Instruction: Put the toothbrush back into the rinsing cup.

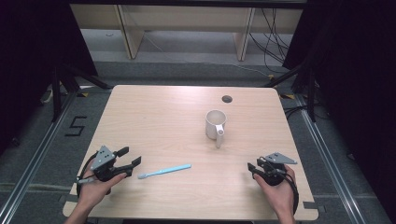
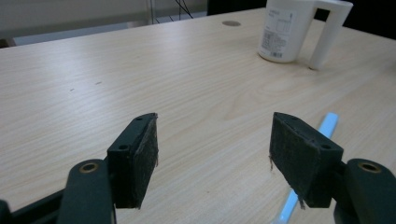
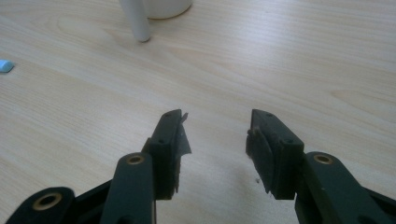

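We note both forearms bare, no sleeves in sight. Each hand carries a black two-jaw gripper, the left gripper (image 1: 128, 156) and the right gripper (image 1: 252, 169), each topped by a grey three-cornered plate and trailing a black cable. Up close, the jaws bear brass-ringed pivot holes, small screws and dark, frayed pads (image 2: 144, 161).
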Tool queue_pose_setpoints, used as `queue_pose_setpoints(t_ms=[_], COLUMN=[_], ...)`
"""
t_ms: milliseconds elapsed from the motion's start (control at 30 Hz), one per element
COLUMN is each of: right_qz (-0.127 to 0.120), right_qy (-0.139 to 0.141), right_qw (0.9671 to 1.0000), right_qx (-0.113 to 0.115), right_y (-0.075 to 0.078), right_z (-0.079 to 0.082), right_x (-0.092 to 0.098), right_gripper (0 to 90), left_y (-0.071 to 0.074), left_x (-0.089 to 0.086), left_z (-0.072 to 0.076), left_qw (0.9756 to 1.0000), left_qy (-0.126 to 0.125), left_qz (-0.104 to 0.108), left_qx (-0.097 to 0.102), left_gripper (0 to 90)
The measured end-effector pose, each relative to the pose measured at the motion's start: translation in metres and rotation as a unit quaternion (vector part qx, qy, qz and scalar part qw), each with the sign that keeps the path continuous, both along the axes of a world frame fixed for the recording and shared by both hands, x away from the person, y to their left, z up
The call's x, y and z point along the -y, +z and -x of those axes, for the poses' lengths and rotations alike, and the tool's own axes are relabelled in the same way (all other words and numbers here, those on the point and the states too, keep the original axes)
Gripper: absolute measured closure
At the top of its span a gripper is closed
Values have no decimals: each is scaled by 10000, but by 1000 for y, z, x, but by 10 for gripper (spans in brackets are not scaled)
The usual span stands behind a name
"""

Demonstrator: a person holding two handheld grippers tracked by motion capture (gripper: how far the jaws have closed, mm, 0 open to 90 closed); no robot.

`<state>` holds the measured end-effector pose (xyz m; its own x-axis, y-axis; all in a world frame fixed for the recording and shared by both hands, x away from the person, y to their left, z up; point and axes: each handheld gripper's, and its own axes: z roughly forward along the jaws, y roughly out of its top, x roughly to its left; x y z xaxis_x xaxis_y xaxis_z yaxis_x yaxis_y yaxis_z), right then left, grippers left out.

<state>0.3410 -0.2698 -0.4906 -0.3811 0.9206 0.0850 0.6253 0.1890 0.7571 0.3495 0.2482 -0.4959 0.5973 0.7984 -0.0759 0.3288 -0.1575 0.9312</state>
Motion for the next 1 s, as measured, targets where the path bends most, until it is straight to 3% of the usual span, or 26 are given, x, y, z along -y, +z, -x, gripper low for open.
queue_pose_setpoints(t_ms=[67,100,133,200,267,300,333,367,400,433,467,500,567,600,667,700,733,767,800,833,867,900,933,967,1000], right_qz=[32,247,247,229,188,334,302,370,370,336,369,369,420,461,470,501,501,471,391,391,488,437,437,460,456], right_qy=[20,137,137,68,54,161,178,146,146,109,177,177,194,227,258,289,289,259,207,207,292,256,256,311,341], right_qw=[10000,9996,9996,9997,9998,9993,9993,9992,9992,9994,9992,9992,9989,9987,9986,9983,9983,9986,9990,9990,9984,9987,9987,9984,9984], right_qx=[35,93,93,-38,-95,76,106,96,96,1,35,35,-20,-42,19,96,96,18,-31,-31,58,24,24,34,47], right_y=[0,2,2,3,3,3,2,3,3,6,6,6,6,7,7,7,7,8,8,8,8,9,9,9,8], right_z=[-1,-1,-1,0,0,-1,-1,1,1,3,1,1,2,3,3,3,3,5,6,6,4,4,4,3,3], right_x=[-1,-1,-1,-2,-3,1,1,1,1,-1,-1,-1,-2,-3,-4,-4,-4,-6,-8,-8,-6,-7,-7,-7,-8], right_gripper=[543,528,528,511,512,520,529,549,549,565,571,571,581,588,600,605,605,606,608,608,610,611,611,612,614], left_y=[2,6,6,11,12,13,14,15,15,17,19,19,23,28,32,32,33,37,37,37,38,40,40,40,43], left_x=[1,4,4,9,11,14,17,21,21,26,27,27,30,32,35,35,36,37,38,38,39,41,41,42,43], left_z=[-1,-3,-3,-6,-7,-9,-10,-11,-11,-13,-15,-15,-17,-19,-21,-21,-22,-24,-25,-25,-26,-29,-29,-31,-34], left_qw=[9999,9993,9993,9975,9964,9953,9937,9895,9895,9857,9835,9835,9812,9771,9743,9743,9719,9646,9622,9622,9574,9475,9475,9424,9210], left_qy=[-97,-219,-219,-353,-425,-513,-570,-735,-735,-919,-984,-984,-1049,-1163,-1346,-1346,-1464,-1687,-1748,-1748,-1837,-2038,-2038,-2140,-2517], left_qz=[-114,-262,-262,-516,-607,-678,-792,-1045,-1045,-1208,-1316,-1316,-1400,-1563,-1544,-1544,-1583,-1756,-1819,-1819,-1950,-2173,-2173,-2266,-2617], left_qx=[-68,-160,-160,-335,-412,-471,-543,-674,-674,-735,-757,-757,-816,-854,-935,-935,-947,-1014,-1028,-1028,-1074,-1163,-1163,-1216,-1413], left_gripper=[321,321,321,321,321,321,321,320,317,311,309,309,309,309,309,309,309,308,309,309,309,312,312,312,309])
